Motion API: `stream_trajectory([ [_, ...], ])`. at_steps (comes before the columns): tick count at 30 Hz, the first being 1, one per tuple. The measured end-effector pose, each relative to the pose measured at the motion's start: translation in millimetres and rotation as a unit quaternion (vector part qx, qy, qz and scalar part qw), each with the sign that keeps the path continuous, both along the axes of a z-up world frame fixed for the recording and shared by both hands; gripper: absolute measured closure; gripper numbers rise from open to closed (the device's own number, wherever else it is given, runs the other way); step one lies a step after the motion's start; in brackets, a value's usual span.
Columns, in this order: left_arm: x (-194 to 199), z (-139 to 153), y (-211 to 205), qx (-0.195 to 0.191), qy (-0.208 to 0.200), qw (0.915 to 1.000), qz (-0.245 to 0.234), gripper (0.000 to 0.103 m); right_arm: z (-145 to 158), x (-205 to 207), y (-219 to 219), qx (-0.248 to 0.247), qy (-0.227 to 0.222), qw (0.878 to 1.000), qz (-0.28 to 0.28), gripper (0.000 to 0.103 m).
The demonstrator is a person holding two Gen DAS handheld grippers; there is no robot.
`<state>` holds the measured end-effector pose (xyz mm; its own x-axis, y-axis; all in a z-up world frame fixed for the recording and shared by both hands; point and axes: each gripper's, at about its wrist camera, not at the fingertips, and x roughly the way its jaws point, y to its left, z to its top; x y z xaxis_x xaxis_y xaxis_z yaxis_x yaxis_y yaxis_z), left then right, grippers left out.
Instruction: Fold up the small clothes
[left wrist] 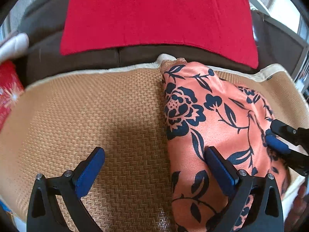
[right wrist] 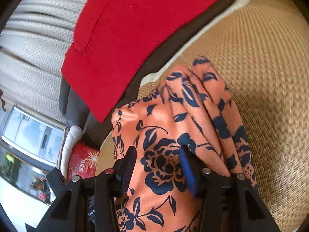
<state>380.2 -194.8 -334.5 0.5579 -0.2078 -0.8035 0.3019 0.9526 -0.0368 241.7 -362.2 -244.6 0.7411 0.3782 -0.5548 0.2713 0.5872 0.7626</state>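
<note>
Overlapping the floral garment's left edge, left hand-held gripper spread wide.

A woven straw mat with a cream border covers the seat of a dark brown sofa. The orange floral garment lies bunched on the mat; a red cloth drapes the sofa behind
</note>
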Motion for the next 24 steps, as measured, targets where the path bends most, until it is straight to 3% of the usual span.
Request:
stream_trajectory([
  [4,1.4,16.2,5.8,-0.001,-0.044,0.999,0.007,0.0,18.0,9.2,4.9,-0.039,-0.021,0.999,-0.009,0.051],
  [7,5.3,18.2,0.2,-0.009,-0.046,0.9989,-0.007,0.0,31.6,19.3,1.7,-0.057,-0.038,0.998,-0.015,0.051],
  [10,10.7,-6.5,-25.1,0.049,-0.023,0.9971,-0.054,0.0,18.2,42.7,2.8,-0.057,0.005,0.998,-0.015,0.05],
  [11,12.4,-8.7,-27.9,0.052,-0.031,0.9967,-0.054,0.0,4.9,55.4,6.1,-0.055,0.042,0.998,0.0,0.049],
  [12,13.0,-7.5,-27.2,0.048,-0.034,0.9968,-0.054,0.0,3.3,59.0,8.0,-0.064,0.046,0.997,0.001,0.049],
  [15,13.7,3.2,-17.6,0.033,-0.04,0.997,-0.058,0.0,17.0,59.1,11.6,-0.066,0.026,0.997,0.011,0.038],
  [24,-22.0,26.4,-23.5,0.07,-0.114,0.9887,-0.068,0.0,33.0,12.5,-22.1,-0.054,-0.003,0.998,-0.02,0.031],
])
